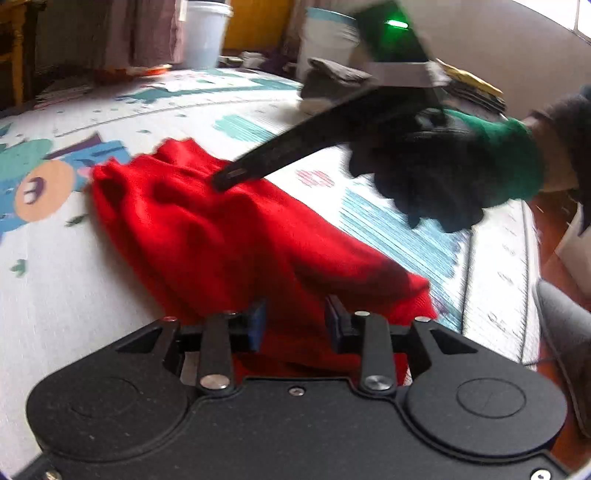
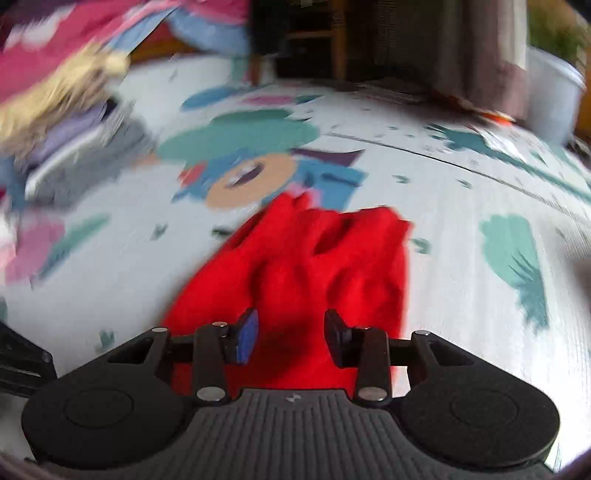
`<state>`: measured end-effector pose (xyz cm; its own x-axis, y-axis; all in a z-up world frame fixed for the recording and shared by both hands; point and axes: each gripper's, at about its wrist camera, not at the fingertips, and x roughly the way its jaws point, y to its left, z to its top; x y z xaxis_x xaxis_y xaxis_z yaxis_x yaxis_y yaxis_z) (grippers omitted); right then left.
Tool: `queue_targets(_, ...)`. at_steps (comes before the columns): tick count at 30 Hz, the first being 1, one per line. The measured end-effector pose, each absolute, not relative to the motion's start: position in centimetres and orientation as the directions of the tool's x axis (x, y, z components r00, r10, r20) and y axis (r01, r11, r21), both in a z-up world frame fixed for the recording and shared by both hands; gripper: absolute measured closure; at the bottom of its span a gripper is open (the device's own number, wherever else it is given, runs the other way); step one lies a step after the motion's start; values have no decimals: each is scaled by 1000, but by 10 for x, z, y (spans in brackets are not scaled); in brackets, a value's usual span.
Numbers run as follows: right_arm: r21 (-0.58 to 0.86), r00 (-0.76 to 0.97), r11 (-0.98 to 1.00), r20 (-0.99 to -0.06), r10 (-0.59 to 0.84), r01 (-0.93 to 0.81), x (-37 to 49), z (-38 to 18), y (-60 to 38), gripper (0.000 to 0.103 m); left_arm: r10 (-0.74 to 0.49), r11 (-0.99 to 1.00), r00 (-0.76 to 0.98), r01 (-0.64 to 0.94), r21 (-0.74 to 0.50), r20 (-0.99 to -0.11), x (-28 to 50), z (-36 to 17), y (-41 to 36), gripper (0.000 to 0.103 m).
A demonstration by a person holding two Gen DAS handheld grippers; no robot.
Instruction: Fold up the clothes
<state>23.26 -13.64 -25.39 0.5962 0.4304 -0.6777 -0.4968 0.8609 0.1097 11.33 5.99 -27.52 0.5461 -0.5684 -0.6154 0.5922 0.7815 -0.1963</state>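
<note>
I hold my left hand-held gripper (image 1: 295, 325) low over the near end of a red garment (image 1: 229, 236) that lies bunched and wrinkled on a play mat (image 1: 74, 295) printed with cartoon shapes in teal, blue and orange. Its two fingers stand apart with the red cloth showing in the gap between them; I cannot tell whether the pads press on the fabric. From the left wrist view my right hand-held gripper (image 1: 231, 177) reaches in from the right, its dark finger tip resting on or just above the far part of the garment, and my gloved hand (image 1: 436, 170), black with a green cuff, grips its handle. In the right wrist view that gripper's fingers also stand apart over the red cloth, the blue pad (image 2: 245, 338) of one finger visible; whether they pinch it is unclear. A blurred pile of clothes (image 2: 62, 122) sits at the far left of the mat, and a white bucket (image 1: 205, 33) stands beyond the mat's far edge.
</note>
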Motion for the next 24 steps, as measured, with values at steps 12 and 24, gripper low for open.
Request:
queue_targets(12,-38,513,738,-743,430,-674,125,-234,-163,64,-558,827,633,477,-298,-536,175,-259,87,71)
queue_targets(24,-144,518,764,-810,274,-629,85,-281,-126,80,-562,822,549,456,-341,-619,181,-302,70,71)
